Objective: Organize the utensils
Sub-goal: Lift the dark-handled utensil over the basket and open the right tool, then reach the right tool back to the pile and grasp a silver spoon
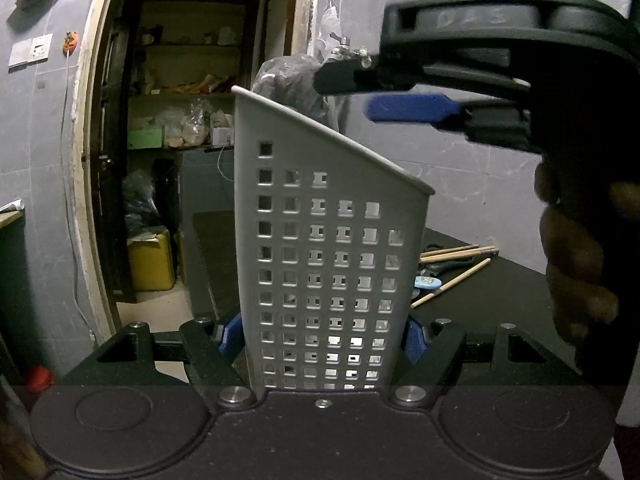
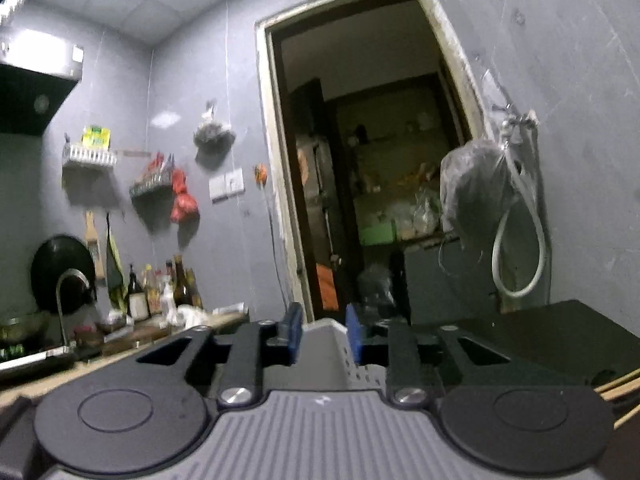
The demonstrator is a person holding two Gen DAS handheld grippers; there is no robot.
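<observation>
A grey perforated utensil holder (image 1: 328,264) with a slanted top rim stands upright between the blue pads of my left gripper (image 1: 324,340), which is shut on its lower sides. My right gripper (image 1: 344,94) hovers level just above the holder's rim, held by a hand (image 1: 576,264). It is open, with nothing between its fingers. In the right wrist view the holder's top (image 2: 320,344) shows just below the gap of the right gripper (image 2: 324,334). Wooden chopsticks (image 1: 460,250), dark scissors (image 1: 436,266) and a light blue item (image 1: 426,283) lie on the black table (image 1: 500,300) behind the holder.
An open doorway (image 2: 360,160) leads to a storeroom with shelves and a yellow canister (image 1: 152,260). A dark plastic bag (image 2: 472,188) and a hose (image 2: 520,240) hang from a wall tap. A counter with bottles (image 2: 160,292) and a sink faucet (image 2: 68,284) lies to the left.
</observation>
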